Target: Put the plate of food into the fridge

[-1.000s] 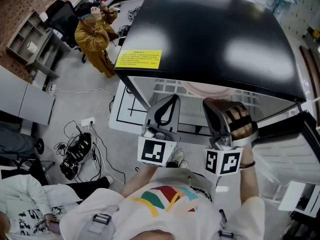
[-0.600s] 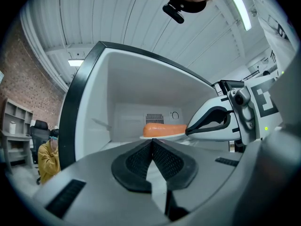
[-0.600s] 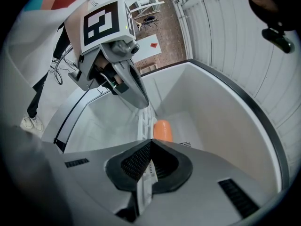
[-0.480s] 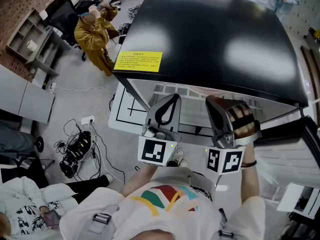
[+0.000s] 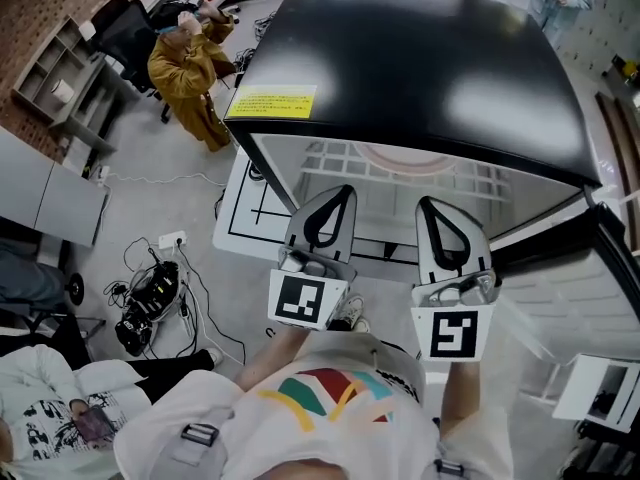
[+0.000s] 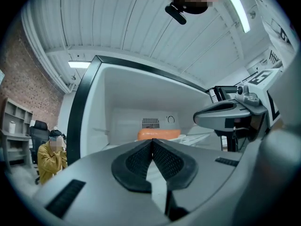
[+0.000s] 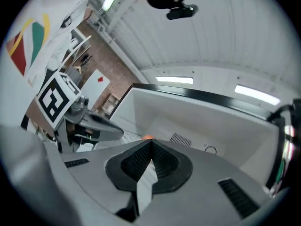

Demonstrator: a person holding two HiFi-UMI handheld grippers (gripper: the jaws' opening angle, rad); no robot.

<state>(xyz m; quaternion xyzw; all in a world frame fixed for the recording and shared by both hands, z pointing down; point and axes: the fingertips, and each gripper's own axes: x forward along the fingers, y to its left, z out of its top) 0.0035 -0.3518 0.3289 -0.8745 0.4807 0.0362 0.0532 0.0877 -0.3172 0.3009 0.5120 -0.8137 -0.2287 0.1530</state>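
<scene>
Two hand-held claws hang side by side at the open mouth of a black-topped fridge (image 5: 420, 58), seen from above the person's shoulders. The left claw (image 5: 345, 191) is pressed together and pinches nothing; its own view shows the ribbed pads (image 6: 141, 160) meeting at the tip with no gap. The right claw (image 5: 426, 203) is likewise pressed together and empty, its pads (image 7: 163, 163) closed on each other. Each carries a cube with square black-and-white markers at its rear.

The plate of food (image 5: 405, 158) sits inside the fridge on a white wire shelf (image 5: 330, 158), towards the back and well apart from both claws. In the left gripper view the food shows as a low orange mound (image 6: 158, 134) just above the closed tips, below a small vent grille (image 6: 150, 122) and a round dial (image 6: 170, 119) on the rear wall. The right gripper view catches only an orange sliver (image 7: 147, 137) of it.

A yellow label (image 5: 270, 101) is stuck at the front left corner of the fridge top. Beyond the fridge, a person in a mustard jacket (image 5: 190, 68) stands on the grey floor; a tangle of cables (image 5: 150, 303) lies to the left.
</scene>
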